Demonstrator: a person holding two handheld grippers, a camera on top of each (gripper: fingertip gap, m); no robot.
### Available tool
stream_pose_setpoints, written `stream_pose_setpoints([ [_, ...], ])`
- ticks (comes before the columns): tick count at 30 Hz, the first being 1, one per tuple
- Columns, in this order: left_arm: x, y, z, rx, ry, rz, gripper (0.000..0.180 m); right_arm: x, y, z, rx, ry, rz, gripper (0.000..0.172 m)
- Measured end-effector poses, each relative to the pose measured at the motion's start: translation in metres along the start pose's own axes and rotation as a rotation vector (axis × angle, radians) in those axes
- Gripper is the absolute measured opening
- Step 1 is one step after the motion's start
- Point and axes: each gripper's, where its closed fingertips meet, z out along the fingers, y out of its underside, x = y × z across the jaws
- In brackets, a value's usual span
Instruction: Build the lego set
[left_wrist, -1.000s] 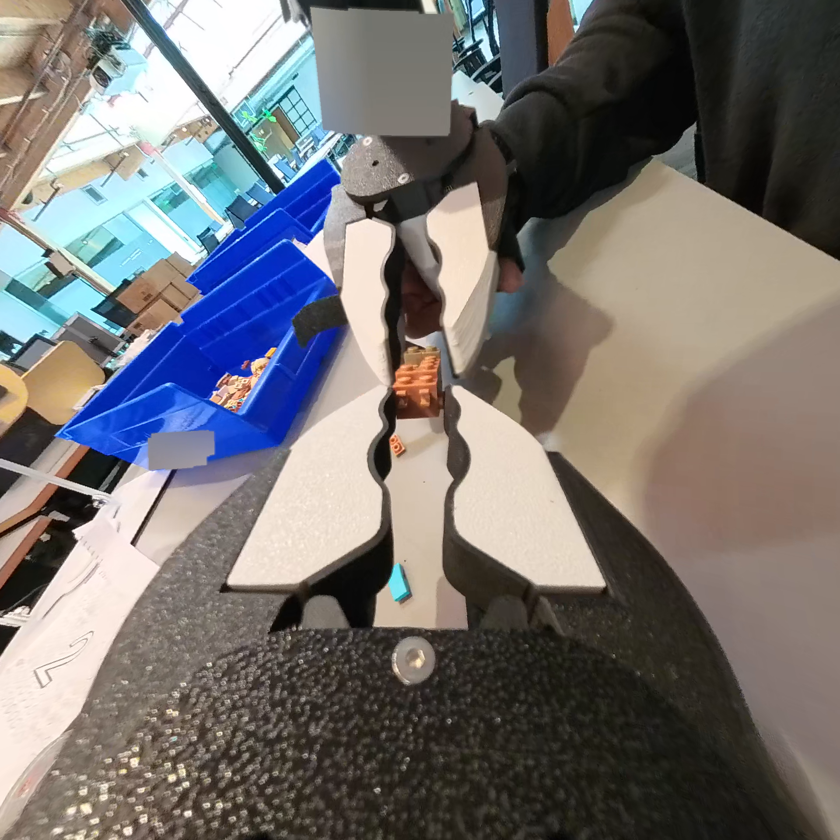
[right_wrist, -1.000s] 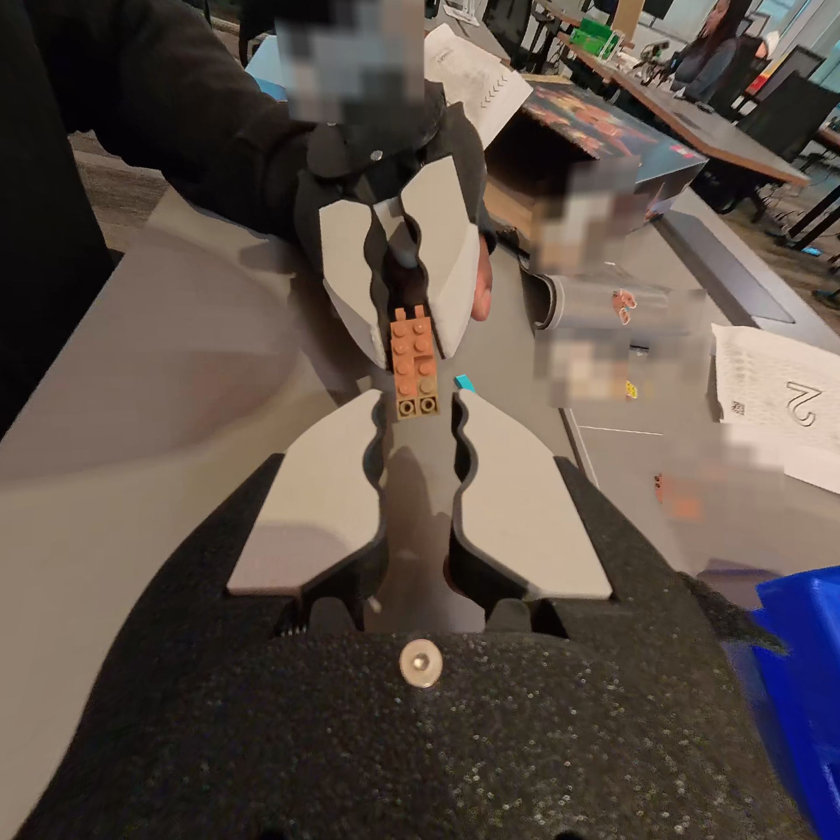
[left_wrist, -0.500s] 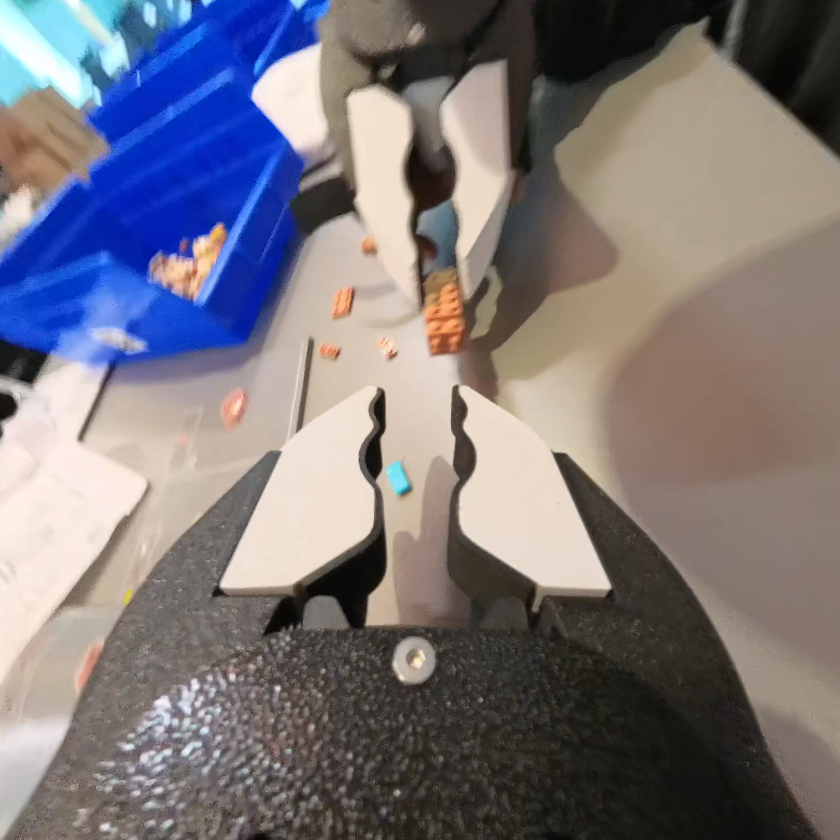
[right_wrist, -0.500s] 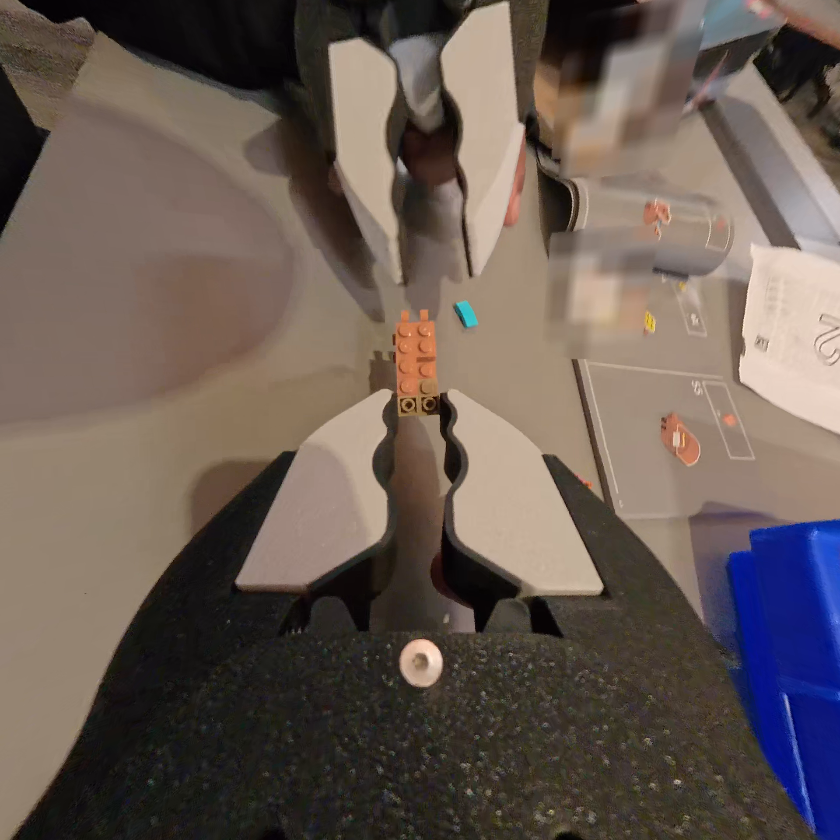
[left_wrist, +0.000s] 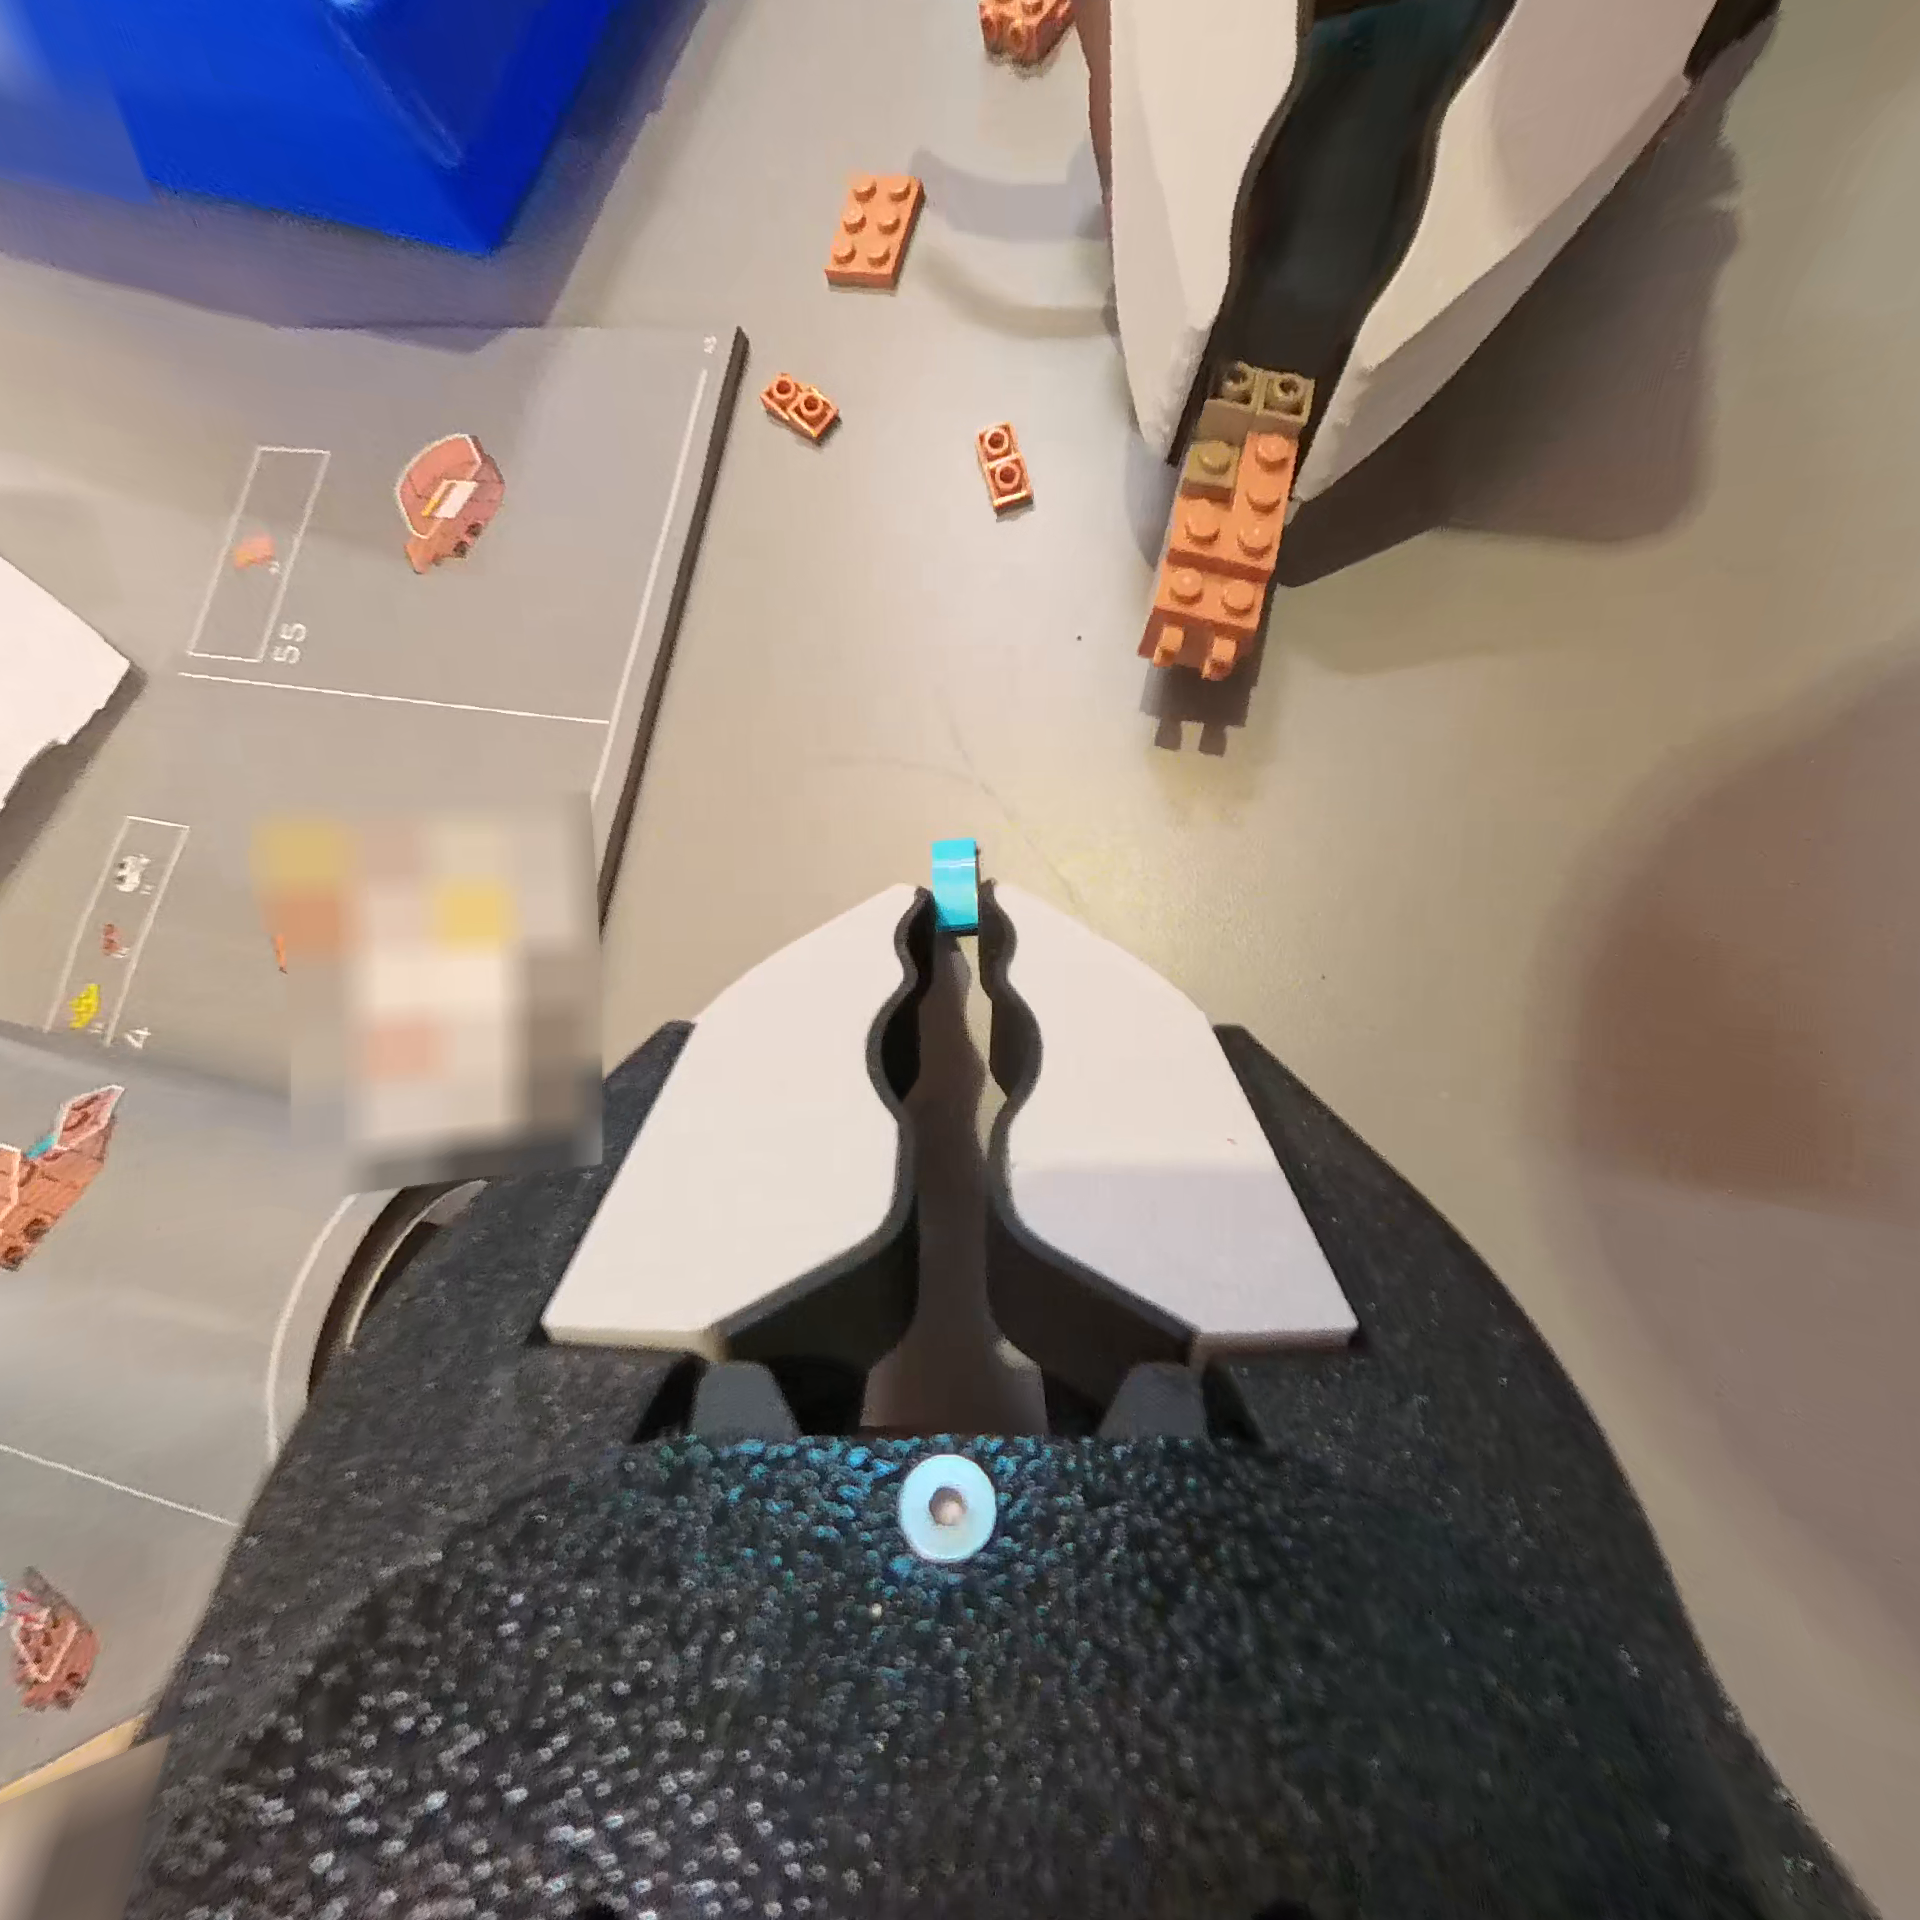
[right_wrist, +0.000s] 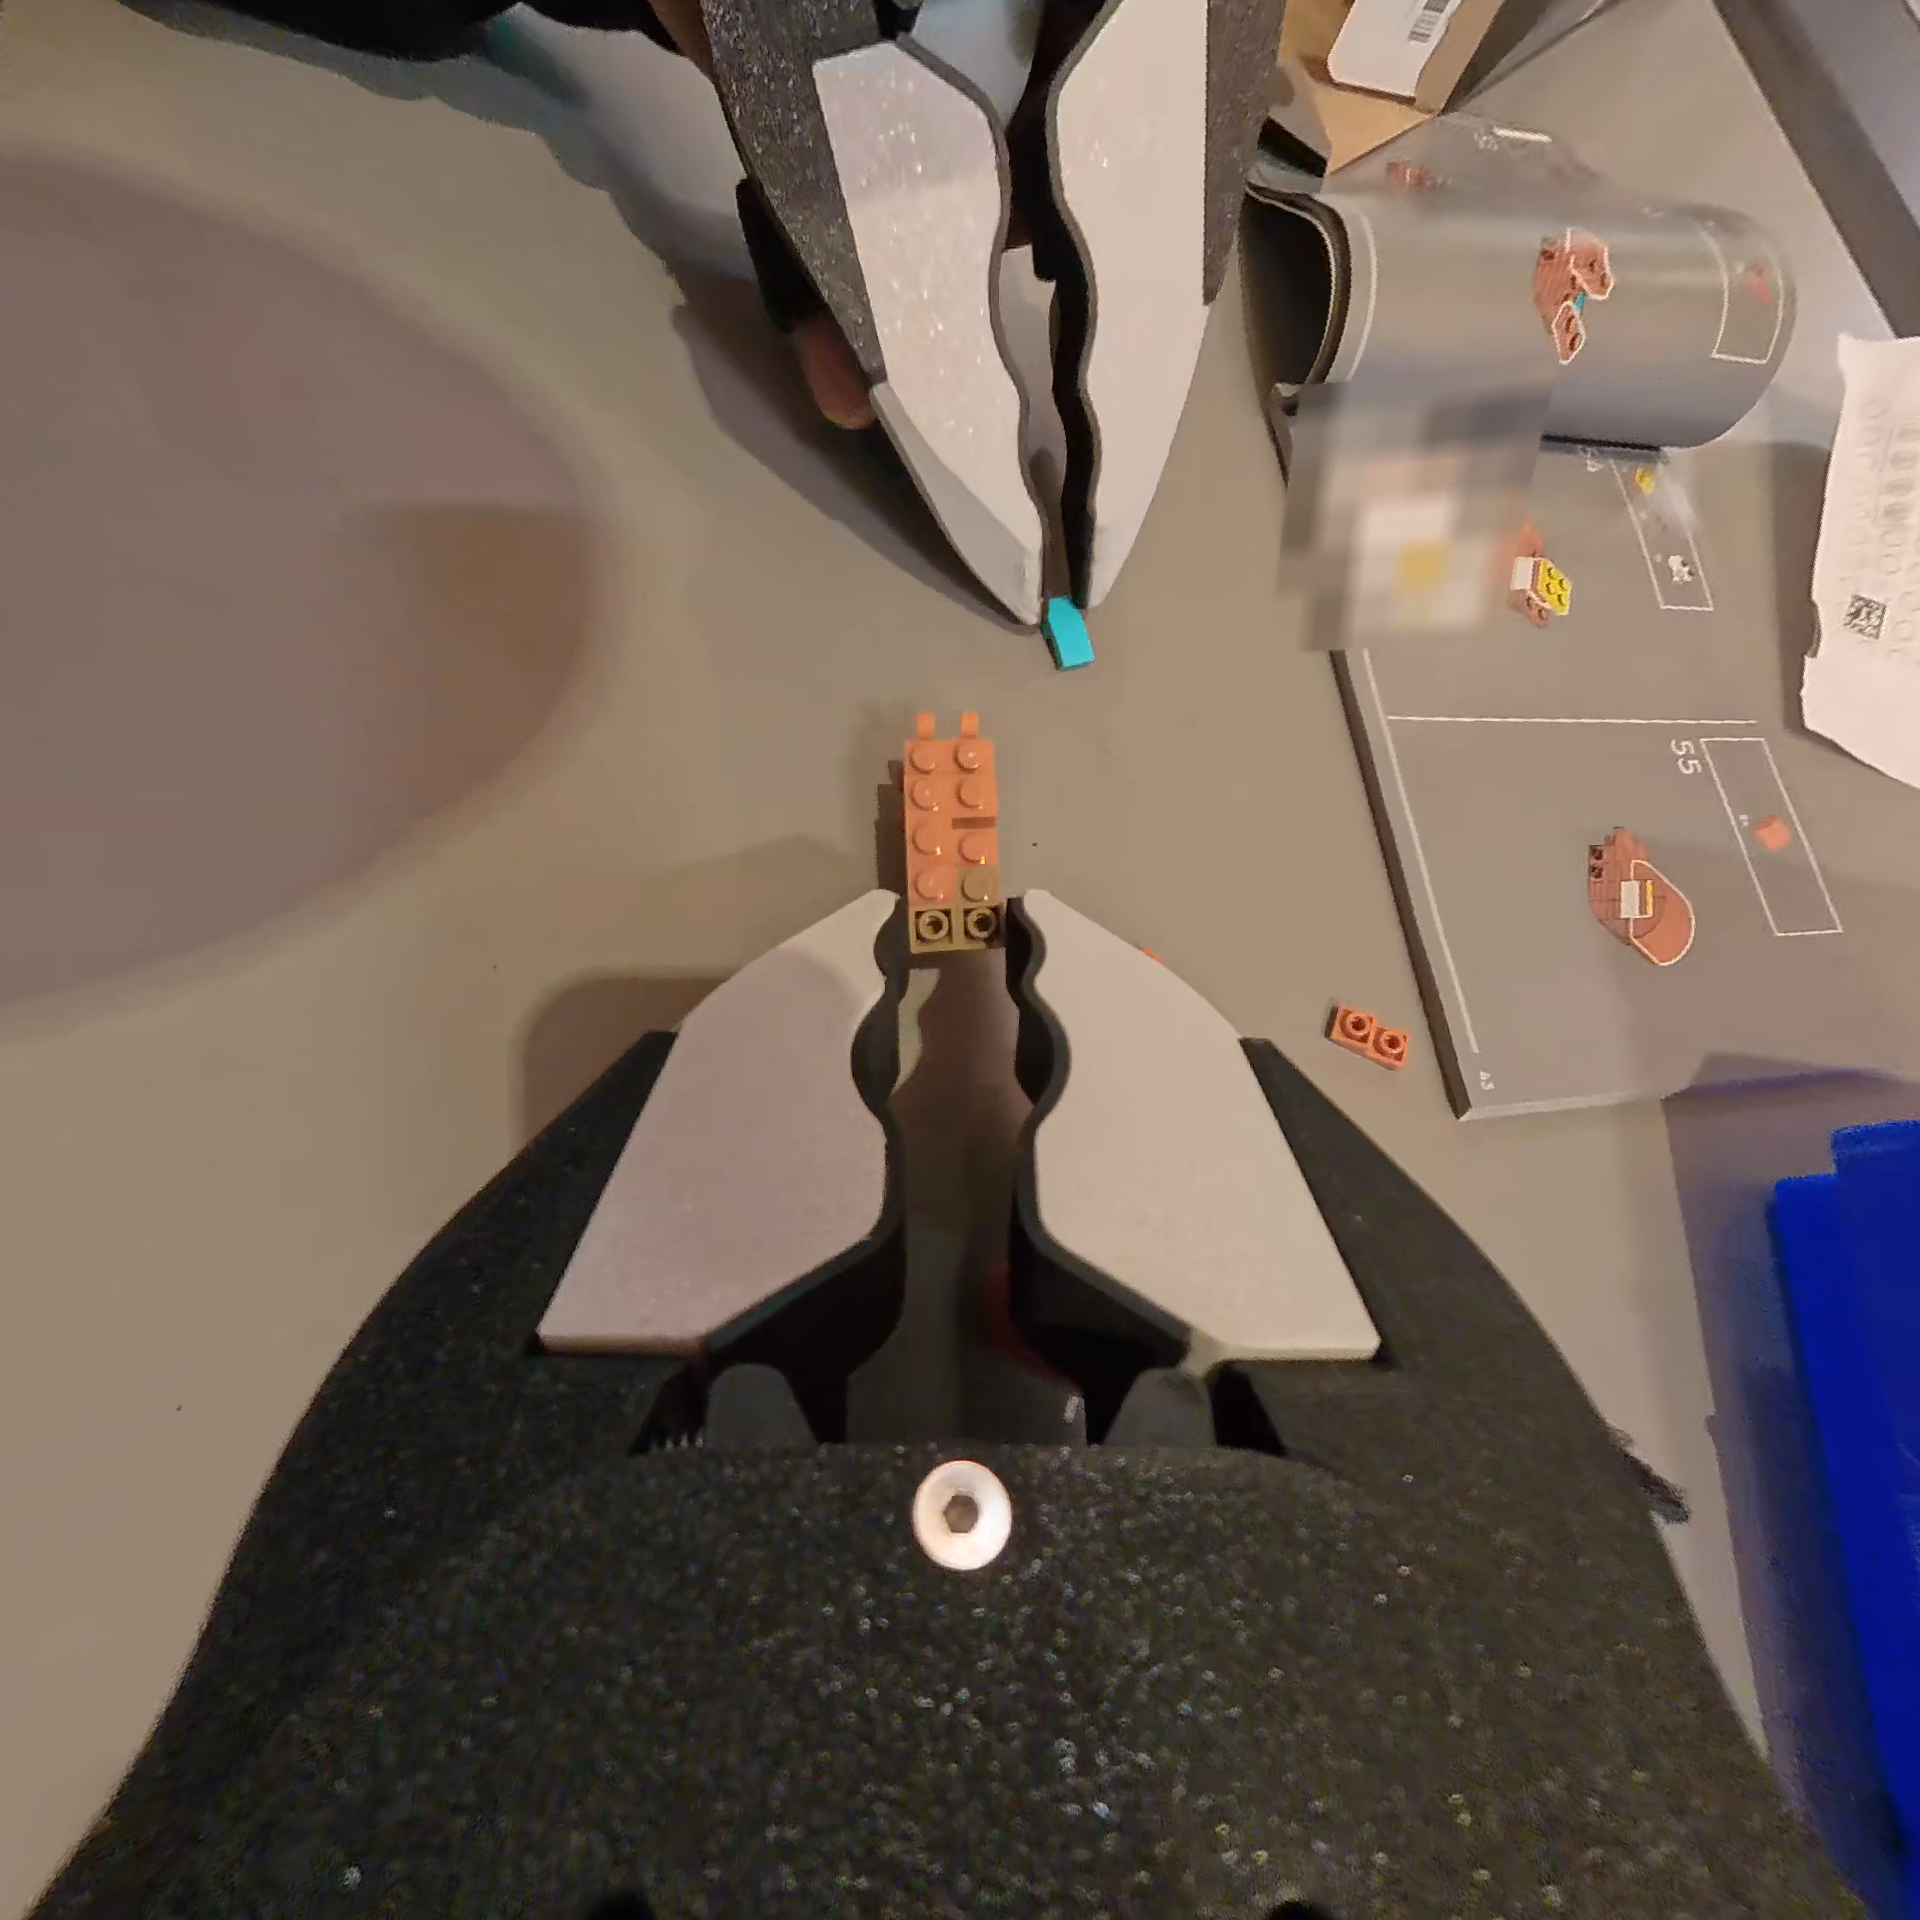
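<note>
In the left wrist view, a small turquoise piece (left_wrist: 954, 891) was pinched at the tips of the left gripper (left_wrist: 954, 902), above the grey table (left_wrist: 1455, 935).

In the right wrist view, an orange brick assembly (right_wrist: 951, 831) was clamped by its tan end in the right gripper (right_wrist: 956, 925), the turquoise piece lying just beyond its far end.

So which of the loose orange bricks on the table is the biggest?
The flat orange six-stud plate near the blue bin; the two small orange two-stud pieces lying nearer are shorter.
</note>
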Motion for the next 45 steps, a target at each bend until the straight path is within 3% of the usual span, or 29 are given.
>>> stream_pose_setpoints([
  [9, 0.005, -0.006, 0.002, 0.042, 0.062, -0.068, 0.007, -0.002, 0.0, 0.002, -0.007, -0.009, 0.007, 0.017],
  [12, 0.009, -0.017, -0.001, 0.115, 0.113, -0.118, 0.006, -0.003, 0.0, 0.003, -0.008, -0.012, 0.012, 0.017],
  [23, 0.014, -0.068, -0.029, 0.5, 0.507, -0.631, 0.006, -0.004, -0.004, 0.003, 0.023, -0.058, 0.069, 0.017],
  [29, 0.009, -0.081, -0.042, 0.63, 0.656, -0.8, 0.006, -0.006, -0.006, 0.002, 0.037, -0.095, 0.101, 0.017],
  [37, 0.004, -0.087, -0.049, 0.71, 0.745, -0.924, 0.0, -0.008, -0.014, 0.002, 0.08, -0.154, 0.191, 0.017],
  [45, 0.004, -0.079, -0.035, 0.623, 0.633, -0.898, 0.0, -0.008, -0.012, 0.003, 0.062, -0.145, 0.179, 0.017],
])
